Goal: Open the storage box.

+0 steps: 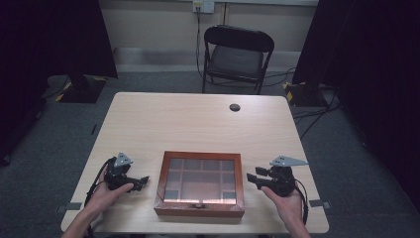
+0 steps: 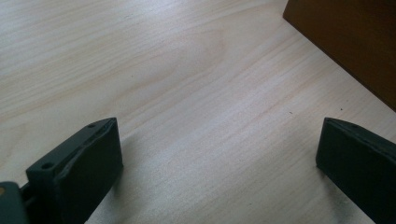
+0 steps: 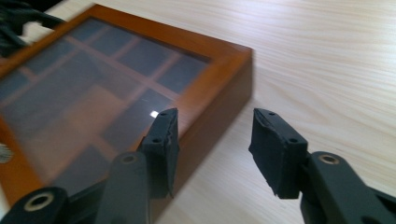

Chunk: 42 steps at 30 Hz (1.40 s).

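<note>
One wooden box (image 1: 199, 183), two tools flanking: left tool (image 1: 140, 181), right tool (image 1: 252, 178).

I see pale light-wood-grain table (image 1: 198, 119): smooth, matt laminate look. Flat reddish-brown wooden box (image 1: 199, 206): polished, slight sheen; lid pane looks like glossy glass, catching glare spot. Right gripper (image 3: 212, 140) pads: matt black, rubbery look. Black folding chair (image 1: 236, 54): dull padded seat.

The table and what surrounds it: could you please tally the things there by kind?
Wooden box with glass lid: 1
Grippers, left and right: 2
Table: 1
Folding chair: 1
Total: 5
</note>
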Motion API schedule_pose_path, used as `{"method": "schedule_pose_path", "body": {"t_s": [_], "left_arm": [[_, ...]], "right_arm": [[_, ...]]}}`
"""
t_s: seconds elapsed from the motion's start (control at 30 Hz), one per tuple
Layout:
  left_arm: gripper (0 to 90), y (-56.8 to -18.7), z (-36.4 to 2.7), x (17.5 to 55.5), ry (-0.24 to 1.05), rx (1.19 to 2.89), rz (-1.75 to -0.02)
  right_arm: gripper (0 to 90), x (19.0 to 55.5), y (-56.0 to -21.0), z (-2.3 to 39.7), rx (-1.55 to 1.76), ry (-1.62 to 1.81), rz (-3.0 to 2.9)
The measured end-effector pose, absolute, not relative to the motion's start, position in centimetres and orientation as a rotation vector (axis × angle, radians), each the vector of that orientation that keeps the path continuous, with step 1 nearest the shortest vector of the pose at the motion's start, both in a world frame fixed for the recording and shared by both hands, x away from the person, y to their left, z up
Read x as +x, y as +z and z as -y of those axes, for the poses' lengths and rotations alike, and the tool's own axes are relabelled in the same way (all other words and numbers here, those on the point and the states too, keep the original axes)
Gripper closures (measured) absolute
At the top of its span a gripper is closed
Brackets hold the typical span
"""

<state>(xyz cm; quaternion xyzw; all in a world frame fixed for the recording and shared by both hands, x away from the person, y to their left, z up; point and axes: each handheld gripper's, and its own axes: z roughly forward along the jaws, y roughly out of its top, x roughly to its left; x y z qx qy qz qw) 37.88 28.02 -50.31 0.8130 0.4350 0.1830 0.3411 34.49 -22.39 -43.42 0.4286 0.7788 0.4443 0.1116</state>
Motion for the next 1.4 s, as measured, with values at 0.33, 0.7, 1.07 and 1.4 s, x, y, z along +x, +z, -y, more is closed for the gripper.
{"method": "schedule_pose_path", "body": {"t_s": [0.33, 0.7, 1.07, 1.4], "left_arm": [[0.0, -50.3, -28.0, 37.9, 0.476, 2.115, -1.132], [0.0, -50.3, -28.0, 37.9, 0.477, 2.12, -1.131], [0.0, -50.3, -28.0, 37.9, 0.476, 2.115, -1.134], [0.0, -50.3, -28.1, 38.0, 0.472, 2.115, -1.129]], "right_arm": [[60.5, 33.8, -42.2, 19.6, 1.134, 1.434, -2.402], [63.0, 34.0, -40.6, 15.1, 0.966, 1.471, -2.556], [69.0, 33.4, -41.3, 11.2, 0.827, 1.505, -2.681], [77.0, 32.5, -43.1, 9.9, 0.713, 1.516, -2.823]]}}
